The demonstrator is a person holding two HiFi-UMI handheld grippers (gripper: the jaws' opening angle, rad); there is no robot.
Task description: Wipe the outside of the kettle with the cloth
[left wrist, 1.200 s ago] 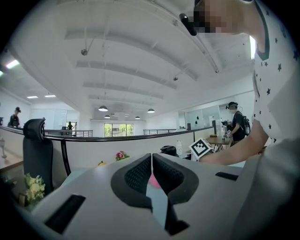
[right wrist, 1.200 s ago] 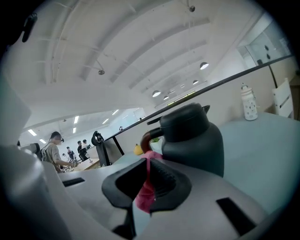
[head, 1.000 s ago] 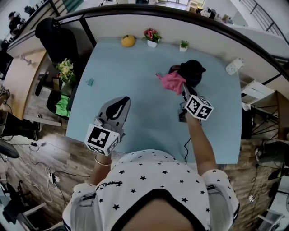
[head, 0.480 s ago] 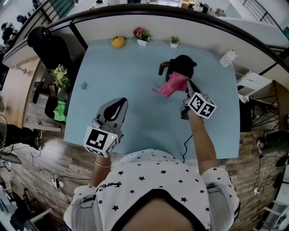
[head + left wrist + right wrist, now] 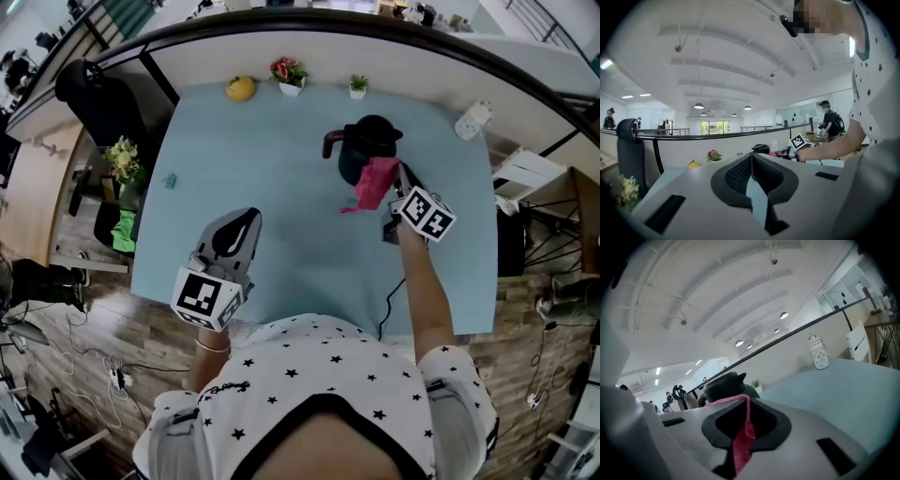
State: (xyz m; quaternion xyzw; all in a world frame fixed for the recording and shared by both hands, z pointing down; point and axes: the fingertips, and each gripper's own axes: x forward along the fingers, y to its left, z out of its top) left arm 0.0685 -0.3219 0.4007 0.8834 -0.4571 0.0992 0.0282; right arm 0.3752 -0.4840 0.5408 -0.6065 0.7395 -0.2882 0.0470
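Cloth (image 5: 375,183) by kettle (image 5: 367,141) (well inside table (image 5: 262,159) edges).

Kettle (image 5: 367,145): black, smooth, mostly matt.
Cloth (image 5: 376,182): pink fabric, soft, matt, creased.
Table (image 5: 272,169): pale blue top, smooth, matt.
Left gripper (image 5: 250,215), right gripper (image 5: 397,180): grey plastic shells, smooth, matt.
Pads (image 5: 735,175): black, rubbery-looking, finely dotted texture.
Floor (image 5: 103,323): wood planks with a slight sheen.
Shirt (image 5: 309,361): white cloth, matt, star print.
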